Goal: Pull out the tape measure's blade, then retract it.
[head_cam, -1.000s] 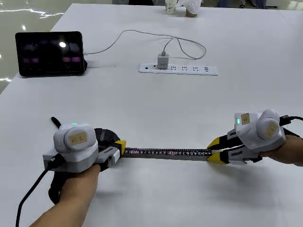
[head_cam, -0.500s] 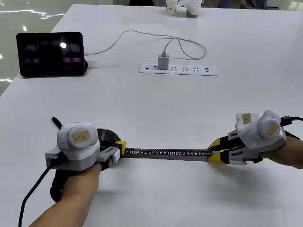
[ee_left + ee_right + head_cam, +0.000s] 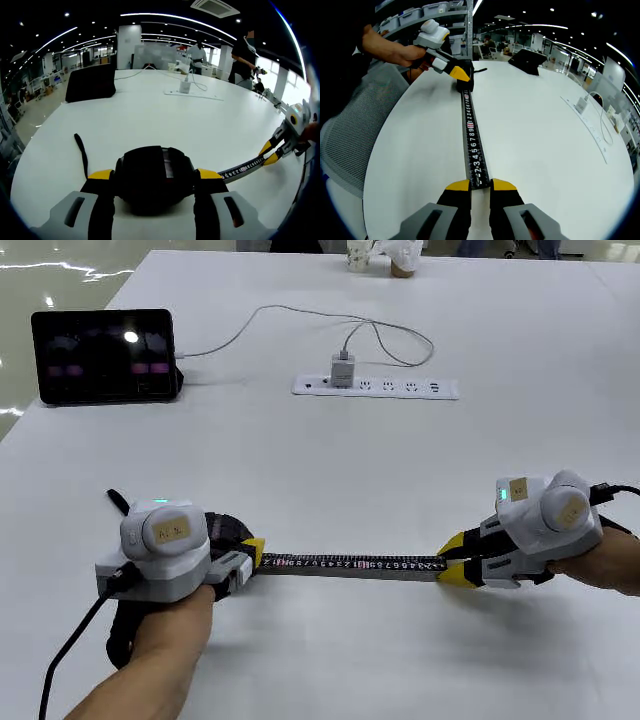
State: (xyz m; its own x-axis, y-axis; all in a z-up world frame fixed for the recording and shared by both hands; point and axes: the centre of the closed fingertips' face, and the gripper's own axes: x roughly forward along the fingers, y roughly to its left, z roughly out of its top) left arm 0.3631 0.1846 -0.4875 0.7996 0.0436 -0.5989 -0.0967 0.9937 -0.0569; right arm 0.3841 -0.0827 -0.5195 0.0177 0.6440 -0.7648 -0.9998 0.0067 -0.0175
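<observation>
Blade [image 3: 471, 135] between left claw [image 3: 248, 552], tight around case [image 3: 155, 175], and right claw [image 3: 480, 186], tight on tip.

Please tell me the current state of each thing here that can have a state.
left gripper: shut on the case
right gripper: shut on the end of the blade
blade: pulled out, straight
tablet: propped up, screen dark
power strip: one charger plugged in
</observation>
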